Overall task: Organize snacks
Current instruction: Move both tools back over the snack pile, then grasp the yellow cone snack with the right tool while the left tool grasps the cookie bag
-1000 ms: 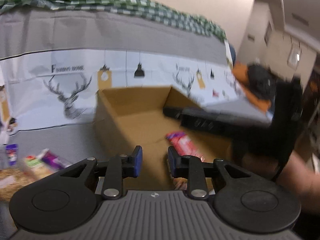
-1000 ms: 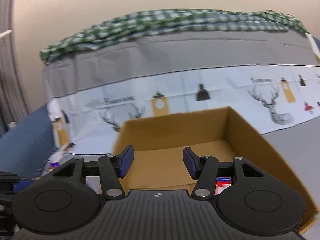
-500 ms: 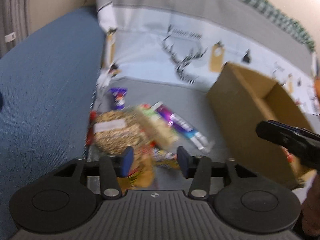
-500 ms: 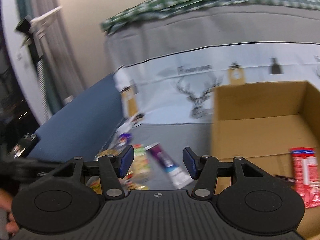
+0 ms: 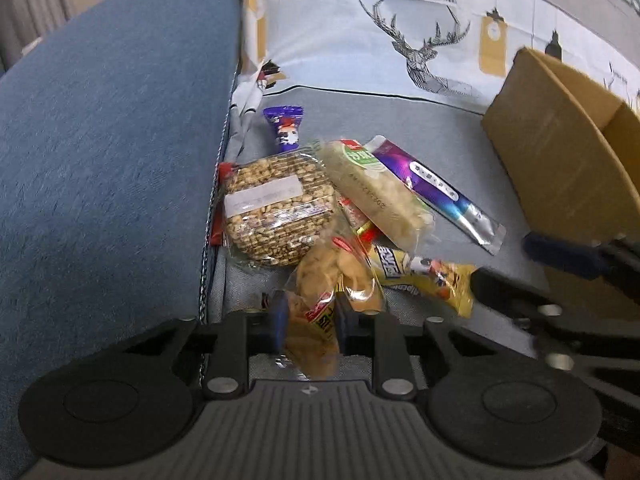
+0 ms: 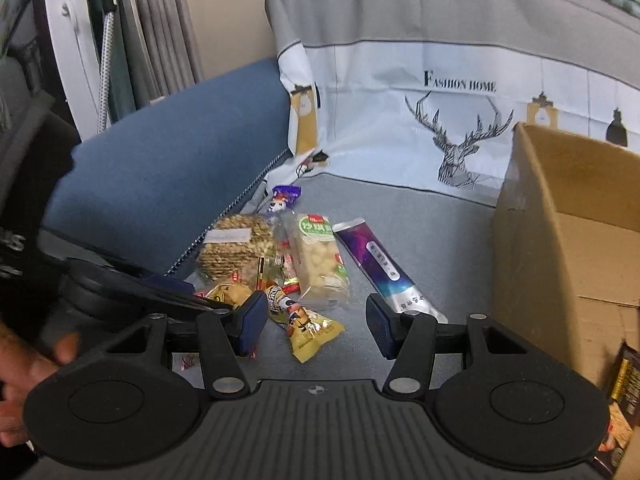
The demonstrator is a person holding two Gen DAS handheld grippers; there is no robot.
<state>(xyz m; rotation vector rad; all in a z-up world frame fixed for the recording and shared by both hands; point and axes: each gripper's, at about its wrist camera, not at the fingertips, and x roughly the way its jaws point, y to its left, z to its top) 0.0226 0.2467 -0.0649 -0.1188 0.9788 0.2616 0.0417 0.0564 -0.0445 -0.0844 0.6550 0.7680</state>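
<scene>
Left gripper (image 5: pixel 308 330) closing on a snack bag at the near edge of the pile; right gripper (image 6: pixel 316 326) half open and empty.

In the left wrist view, lower centre, the jaws are closing with a clear bag of yellow crisps (image 5: pixel 320 304) between them, the pads seemingly on the film already; the other snacks lie heaped on the grey sofa seat (image 5: pixel 400 120), the cardboard box (image 5: pixel 560 160) at the right of the frame; in the right wrist view the right gripper hovers above the yellow packet (image 6: pixel 308 328), holding nothing; the slippery, puffy film could slide out of the pinch, or the crisps could be crushed; lifting may drag the overlapping packets along; the bag's lower end is hidden behind the gripper body, so the grip's depth is unclear; the box interior is mostly cut off.
</scene>
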